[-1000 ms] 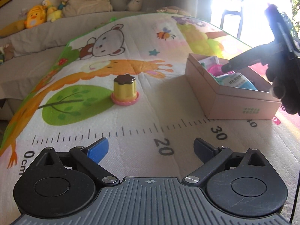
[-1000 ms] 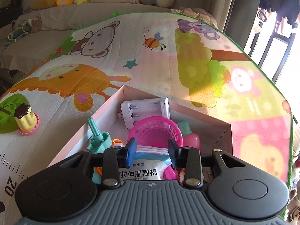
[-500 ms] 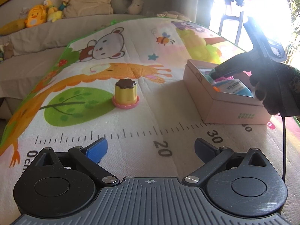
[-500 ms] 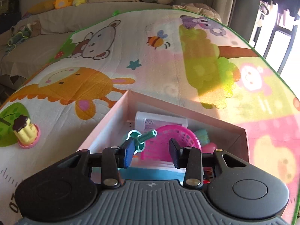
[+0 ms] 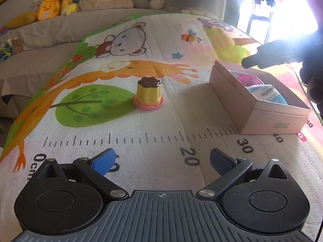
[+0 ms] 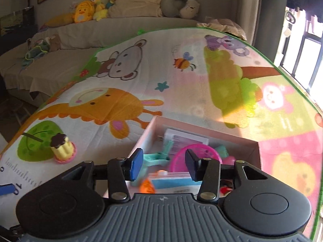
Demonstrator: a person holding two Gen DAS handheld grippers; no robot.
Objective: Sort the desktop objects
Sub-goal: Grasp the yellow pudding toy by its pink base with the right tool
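**Right tongs opening above the box, pudding toy alone on the mat**

A cartoon play mat (image 5: 125, 121) fills most of both views, printed with a bear, a giraffe, a bee and a ruler strip along its near edge. Behind it, across the top of the frame, runs a grey sofa (image 5: 60, 32) lined with plush toys (image 5: 47, 10) and cushions. A window (image 5: 262, 10) in the upper right of the left view glares so hard that whatever lies beside it is washed out.

A pink cardboard box (image 5: 256, 109) sits at the right of the left view, its near corner touching the ruler strip. Inside are a pink basket (image 6: 193, 155), a teal toy (image 6: 159, 157), a white pack (image 6: 185, 139) and a blue-and-white packet (image 5: 266, 94). A yellow pudding toy (image 5: 148, 92) with a brown top stands upright on its pink base, centre frame, well apart from the box, with bare mat all round it.

The left gripper (image 5: 161, 161) hangs low over the ruler strip at the bottom of the frame, tilted downward, jaws spread wide with nothing between them. The right gripper (image 6: 163, 163) hovers above the box, pointing down into it; its jaws are opening and grip nothing, the box contents showing through the gap. In the left view it enters from the right edge, held by a dark gloved hand (image 5: 310, 76).
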